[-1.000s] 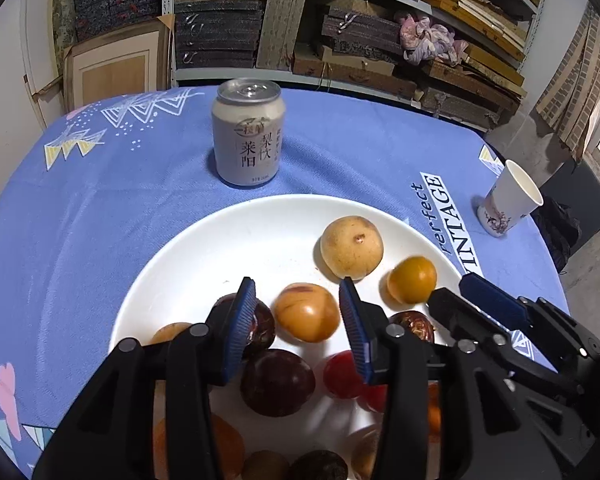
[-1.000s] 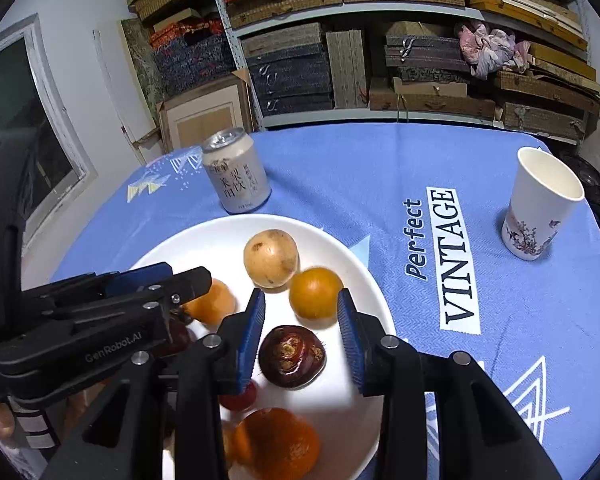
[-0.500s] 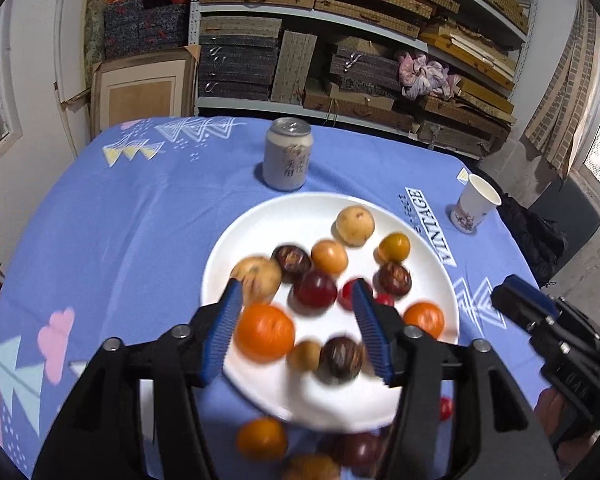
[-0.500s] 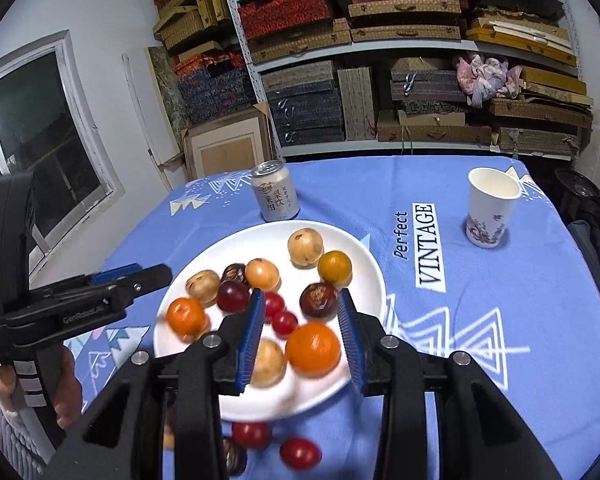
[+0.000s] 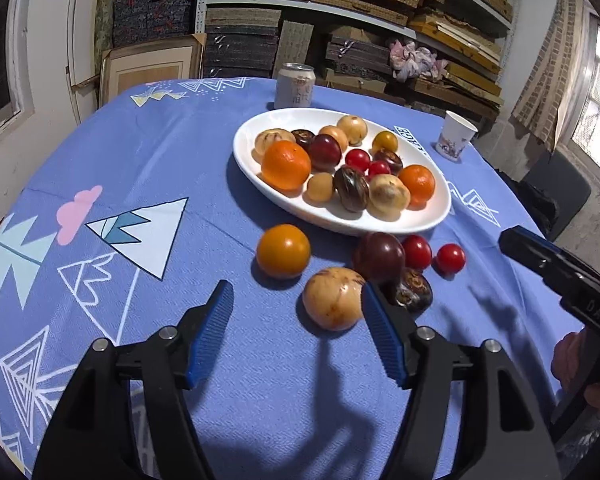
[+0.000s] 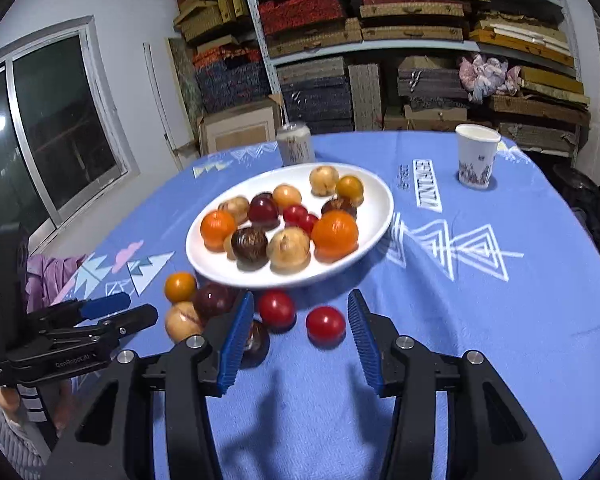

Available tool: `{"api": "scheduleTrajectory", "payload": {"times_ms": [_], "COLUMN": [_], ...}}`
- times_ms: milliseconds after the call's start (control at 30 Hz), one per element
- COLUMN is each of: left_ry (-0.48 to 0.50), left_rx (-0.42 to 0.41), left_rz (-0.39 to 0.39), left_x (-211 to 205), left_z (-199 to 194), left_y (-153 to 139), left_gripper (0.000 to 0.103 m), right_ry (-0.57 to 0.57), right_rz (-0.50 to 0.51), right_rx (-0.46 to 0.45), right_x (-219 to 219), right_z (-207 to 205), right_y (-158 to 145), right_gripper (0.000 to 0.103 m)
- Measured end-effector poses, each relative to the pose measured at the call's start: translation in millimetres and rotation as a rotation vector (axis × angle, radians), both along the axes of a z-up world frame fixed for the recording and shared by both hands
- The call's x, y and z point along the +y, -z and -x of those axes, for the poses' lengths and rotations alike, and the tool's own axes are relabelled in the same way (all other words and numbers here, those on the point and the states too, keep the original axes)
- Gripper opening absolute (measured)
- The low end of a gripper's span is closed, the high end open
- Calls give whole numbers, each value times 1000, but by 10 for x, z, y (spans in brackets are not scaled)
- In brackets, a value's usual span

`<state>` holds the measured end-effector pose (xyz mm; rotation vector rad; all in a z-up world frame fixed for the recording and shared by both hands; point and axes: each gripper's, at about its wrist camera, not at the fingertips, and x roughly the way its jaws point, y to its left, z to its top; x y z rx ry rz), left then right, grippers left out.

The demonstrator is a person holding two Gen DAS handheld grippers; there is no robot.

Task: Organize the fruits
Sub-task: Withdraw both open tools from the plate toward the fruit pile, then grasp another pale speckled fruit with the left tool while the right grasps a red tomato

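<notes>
With most fruit already on the white oval plate (image 5: 440, 216), you still have six loose fruits (image 5: 283, 251) at its 6 o'clock edge; left gripper (image 5: 296, 320) and right gripper (image 6: 300, 326), jaws just opening, hold nothing.

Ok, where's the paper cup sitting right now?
The paper cup stands upright on the blue tablecloth at the far right of both views, beyond the white plate and just right of the printed lettering.

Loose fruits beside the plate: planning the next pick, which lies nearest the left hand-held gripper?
The pale tan fruit, just ahead of the left hand-held gripper; the others lie farther off.
</notes>
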<state>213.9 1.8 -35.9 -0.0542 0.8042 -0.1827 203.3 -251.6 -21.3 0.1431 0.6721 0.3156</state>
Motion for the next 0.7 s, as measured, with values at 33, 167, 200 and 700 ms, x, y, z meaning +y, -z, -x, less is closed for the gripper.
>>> {"api": "scheduleTrajectory", "payload": {"times_ms": [33, 167, 200, 700], "left_ry": [11, 56, 62, 79], "left_rx": [-1, 8, 9, 25], "left_rz": [-4, -59, -66, -145], "left_x": [-25, -197, -219, -427], "left_z": [-5, -35, -46, -254], "left_y": [4, 87, 99, 258], "left_gripper": [65, 65, 65, 65], "right_ry": [-4, -5, -5, -4], "right_rz": [0, -8, -19, -44], "right_rx": [11, 14, 10, 36], "right_x": [6, -2, -17, -45], "right_z": [-13, -8, 1, -6], "right_y": [24, 27, 15, 29], "right_gripper": [50, 56, 57, 60]}}
